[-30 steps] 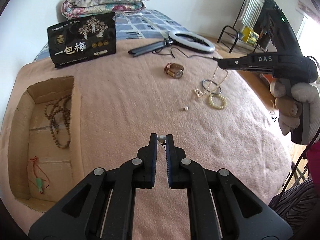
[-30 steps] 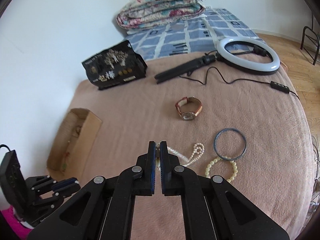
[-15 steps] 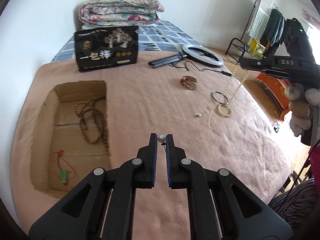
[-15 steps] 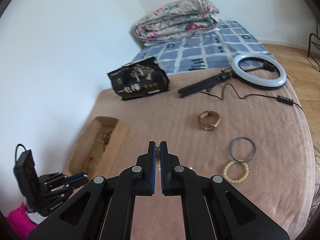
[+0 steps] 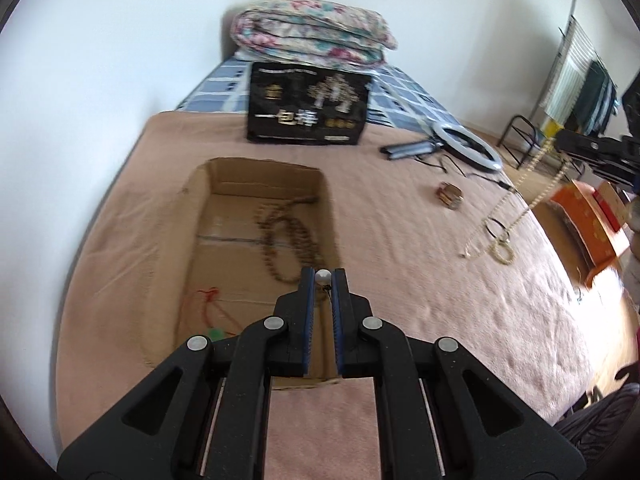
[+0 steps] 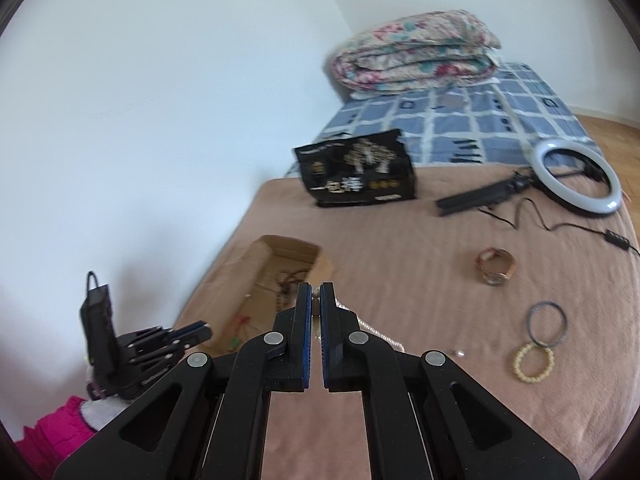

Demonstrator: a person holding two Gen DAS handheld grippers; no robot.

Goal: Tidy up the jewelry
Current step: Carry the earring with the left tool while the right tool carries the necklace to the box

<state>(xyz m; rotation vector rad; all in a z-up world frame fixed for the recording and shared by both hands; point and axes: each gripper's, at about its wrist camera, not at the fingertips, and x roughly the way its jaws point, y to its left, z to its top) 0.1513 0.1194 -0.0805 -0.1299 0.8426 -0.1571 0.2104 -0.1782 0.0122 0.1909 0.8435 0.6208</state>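
Note:
My left gripper (image 5: 323, 276) is shut on a small pearl earring (image 5: 322, 277) and holds it over the near right part of the open cardboard box (image 5: 200, 200). In the box lie a brown bead necklace (image 5: 280, 236) and a red-cord pendant (image 5: 212, 312). My right gripper (image 6: 315, 292) is shut on a pearl necklace (image 5: 516, 208), which hangs from it above the pink blanket; a short stretch shows beside the jaws (image 6: 376, 330). The right gripper also shows at the right edge of the left wrist view (image 5: 560, 142).
On the blanket lie a watch (image 6: 496, 266), a dark bangle (image 6: 547, 322), a cream bead bracelet (image 6: 534, 362) and a small loose earring (image 6: 460, 353). A black printed bag (image 6: 356, 174), a ring light (image 6: 576, 176) and a folded quilt (image 6: 416, 50) are farther back.
Both grippers moved left toward the box. The left one, with the earring, now hangs over the box. The right one lifted the pearl necklace clear of the blanket and carried it leftward.

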